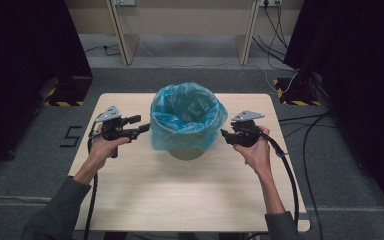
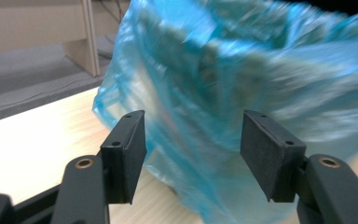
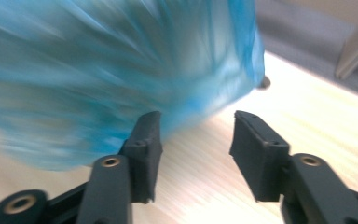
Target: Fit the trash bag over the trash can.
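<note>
A small bin [image 1: 185, 151] lined with a blue plastic bag [image 1: 187, 117] stands in the middle of the wooden table [image 1: 190, 195]. The bag is folded over the rim and hangs down the sides. My left gripper [image 1: 143, 124] is at the bag's left side, jaws open, pointing at it. In the left gripper view the bag [image 2: 242, 93] is just beyond the open jaws, with nothing pinched. My right gripper [image 1: 225, 134] is at the bag's right side, open. In the right gripper view the blurred bag [image 3: 98, 65] lies ahead and to the left of the jaws.
Dark curtains stand at both sides. Cables [image 1: 300, 160] trail over the grey floor at the right. Table legs [image 1: 122, 35] of another desk rise at the back. Bare tabletop lies in front of the bin.
</note>
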`<state>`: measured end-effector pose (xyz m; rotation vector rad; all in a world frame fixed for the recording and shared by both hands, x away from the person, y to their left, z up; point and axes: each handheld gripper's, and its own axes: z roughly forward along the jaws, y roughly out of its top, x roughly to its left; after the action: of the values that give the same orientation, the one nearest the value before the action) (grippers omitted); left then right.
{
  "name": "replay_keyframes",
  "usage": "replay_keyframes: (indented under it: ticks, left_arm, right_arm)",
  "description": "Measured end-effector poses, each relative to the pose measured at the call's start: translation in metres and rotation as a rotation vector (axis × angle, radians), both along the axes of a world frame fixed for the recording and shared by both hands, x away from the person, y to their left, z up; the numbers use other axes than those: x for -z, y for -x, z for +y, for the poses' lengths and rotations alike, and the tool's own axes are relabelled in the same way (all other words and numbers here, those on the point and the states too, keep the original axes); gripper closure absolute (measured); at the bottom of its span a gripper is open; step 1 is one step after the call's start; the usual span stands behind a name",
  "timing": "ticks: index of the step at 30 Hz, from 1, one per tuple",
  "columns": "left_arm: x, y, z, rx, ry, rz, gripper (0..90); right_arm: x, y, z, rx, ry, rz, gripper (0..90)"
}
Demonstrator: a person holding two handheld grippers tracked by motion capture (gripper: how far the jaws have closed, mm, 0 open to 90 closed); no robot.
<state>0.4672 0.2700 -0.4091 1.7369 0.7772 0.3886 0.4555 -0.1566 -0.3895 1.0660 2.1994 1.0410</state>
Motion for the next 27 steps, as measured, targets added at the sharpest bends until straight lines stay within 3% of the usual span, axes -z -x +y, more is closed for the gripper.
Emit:
replay_keyframes:
  ticks: [3,6,9,11,13,16,18,22,27]
  left_arm:
    - [-0.002,0.014,0.000,0.044,0.018,0.004,38.7]
    - [0.002,0.024,-0.008,0.079,0.022,0.001,35.8]
    - [0.005,0.030,-0.019,0.133,0.040,-0.014,31.6]
    - [0.006,0.031,-0.025,0.141,0.022,-0.021,31.6]
    - [0.008,0.031,-0.031,0.139,-0.002,-0.033,37.6]
    - [0.010,0.030,-0.035,0.154,-0.011,-0.048,62.5]
    - [0.012,0.030,-0.038,0.148,-0.030,-0.056,77.2]
    - [0.022,0.029,-0.040,0.138,-0.052,-0.038,88.0]
    - [0.034,0.024,-0.039,0.126,-0.061,-0.008,89.4]
  right_arm:
    - [-0.014,0.023,0.005,-0.042,-0.034,-0.033,42.1]
    - [-0.016,0.041,0.020,-0.099,-0.048,-0.030,35.8]
    - [-0.011,0.048,0.037,-0.144,-0.079,-0.010,34.4]
    - [-0.007,0.049,0.047,-0.148,-0.096,-0.003,36.2]
    - [-0.005,0.048,0.054,-0.124,-0.087,-0.034,44.9]
    - [-0.003,0.045,0.058,-0.143,-0.093,-0.053,63.8]
    - [0.000,0.044,0.060,-0.154,-0.067,-0.057,75.1]
    - [0.008,0.044,0.059,-0.191,-0.007,-0.048,90.0]
    - [0.022,0.041,0.055,-0.195,0.014,-0.017,90.0]
